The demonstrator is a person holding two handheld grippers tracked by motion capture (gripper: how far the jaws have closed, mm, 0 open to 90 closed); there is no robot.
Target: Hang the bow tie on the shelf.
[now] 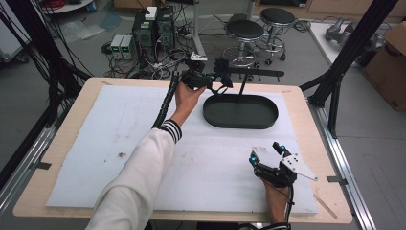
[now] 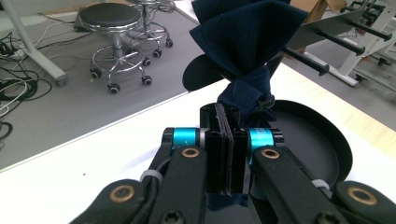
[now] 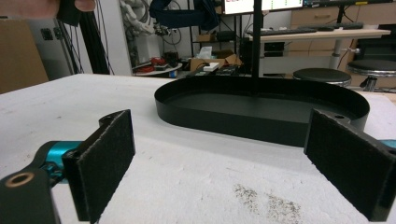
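Left gripper view: my left gripper [image 2: 225, 140] pinches navy cloth [image 2: 245, 42] above the tray [image 2: 327, 135]; right gripper [image 3: 224, 172] wide; next, probably hanging it.

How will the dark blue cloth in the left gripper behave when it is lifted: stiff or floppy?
Probably floppy: the dark blue cloth bunches into soft folds above the left gripper, whose jaws are shut on it. It seems light, since a narrow pinch holds it. It may drape or snag on the rack above the black tray.

Even, bright overhead light; soft shadows under the black tray [image 1: 239, 117]; close jaws blur, edges slightly bowed.
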